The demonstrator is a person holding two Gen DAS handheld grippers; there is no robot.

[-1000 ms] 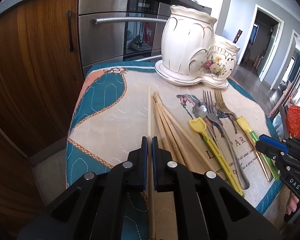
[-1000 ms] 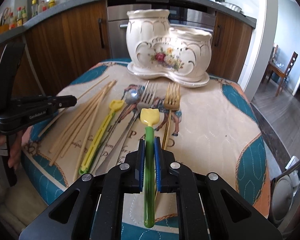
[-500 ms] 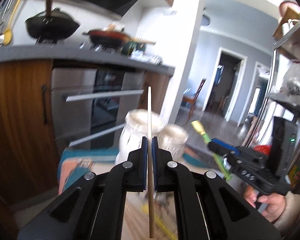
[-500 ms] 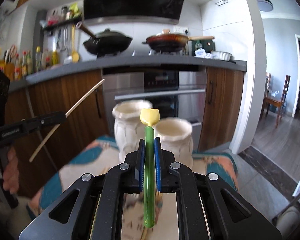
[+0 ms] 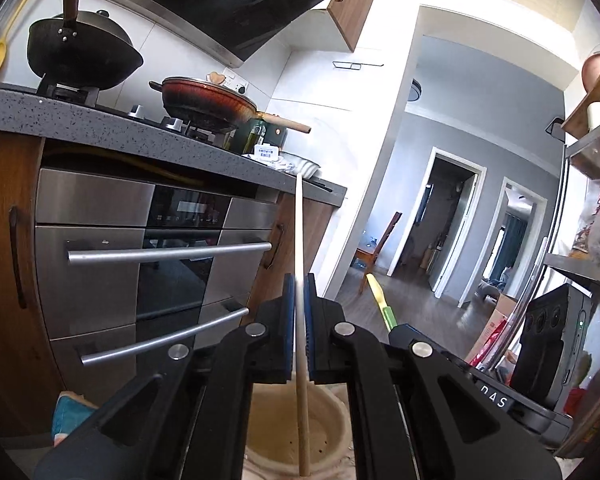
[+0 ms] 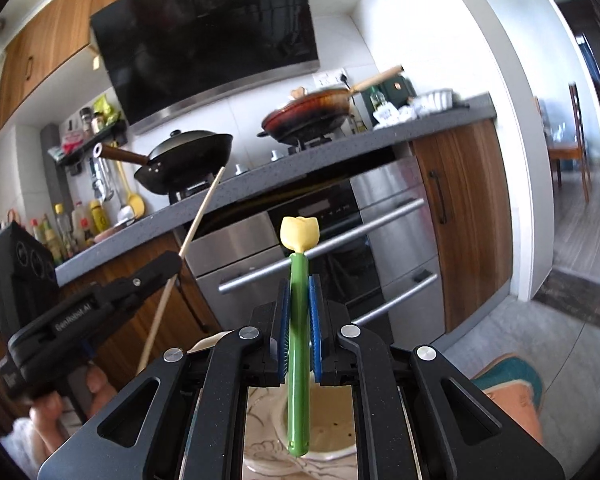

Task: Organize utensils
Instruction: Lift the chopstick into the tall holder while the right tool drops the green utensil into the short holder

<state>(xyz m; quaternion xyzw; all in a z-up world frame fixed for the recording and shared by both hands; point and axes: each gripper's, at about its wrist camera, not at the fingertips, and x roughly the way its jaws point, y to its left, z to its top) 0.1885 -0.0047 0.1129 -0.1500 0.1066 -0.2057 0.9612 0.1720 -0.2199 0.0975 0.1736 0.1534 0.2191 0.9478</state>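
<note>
Chopstick [image 5: 299, 248] sits clamped in my closed left gripper [image 5: 299, 328], green-handled utensil [image 6: 299, 320] in my closed right gripper [image 6: 299, 332]. Both, on the cloth a second ago, now stand upright over the ceramic holder's [image 5: 332, 424] openings.

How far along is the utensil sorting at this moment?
Nothing shows as placed yet: the visible holder openings look empty. In hand: the left gripper is shut on a chopstick above the ceramic holder, and the right gripper is shut on a green-handled utensil. Left: dropping both in.
</note>
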